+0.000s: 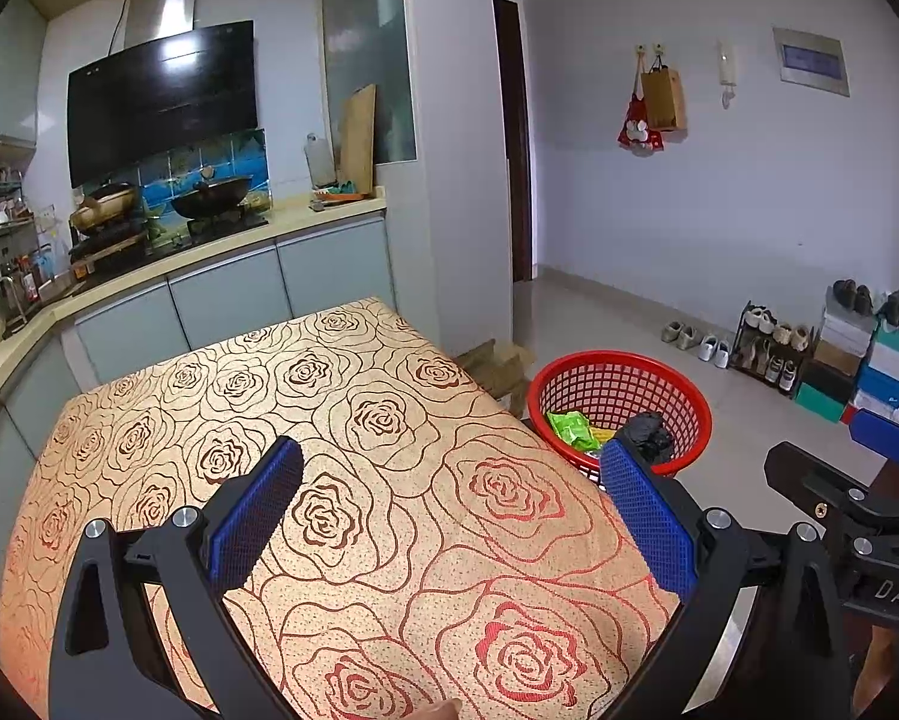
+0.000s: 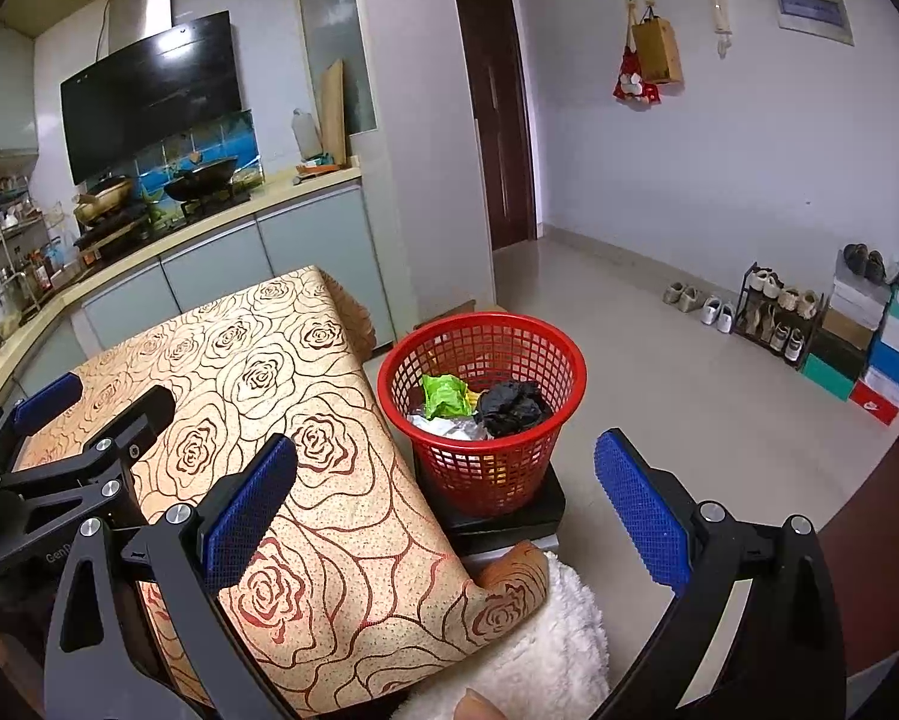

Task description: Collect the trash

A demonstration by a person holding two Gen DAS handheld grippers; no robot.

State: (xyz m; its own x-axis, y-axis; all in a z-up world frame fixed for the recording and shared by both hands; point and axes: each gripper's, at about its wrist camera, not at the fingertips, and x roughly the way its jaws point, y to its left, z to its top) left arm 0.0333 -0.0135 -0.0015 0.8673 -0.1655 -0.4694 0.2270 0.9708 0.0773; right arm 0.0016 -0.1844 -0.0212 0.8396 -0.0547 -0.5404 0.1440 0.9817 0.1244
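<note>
A red mesh basket (image 2: 482,414) stands on a dark box beside the table's right edge; it also shows in the left wrist view (image 1: 620,399). In it lie a green wrapper (image 2: 445,394), a crumpled black bag (image 2: 512,405) and silver foil (image 2: 449,425). My left gripper (image 1: 449,501) is open and empty above the rose-patterned tablecloth (image 1: 341,420). My right gripper (image 2: 446,489) is open and empty, over the table's right edge, near the basket. No trash shows on the tablecloth.
A kitchen counter (image 1: 221,246) with a stove and woks runs behind the table. A white fluffy cushion (image 2: 545,654) sits at the table's near right corner. A shoe rack (image 2: 779,315) and shoe boxes (image 2: 869,360) line the right wall. A dark door (image 2: 497,108) is behind the basket.
</note>
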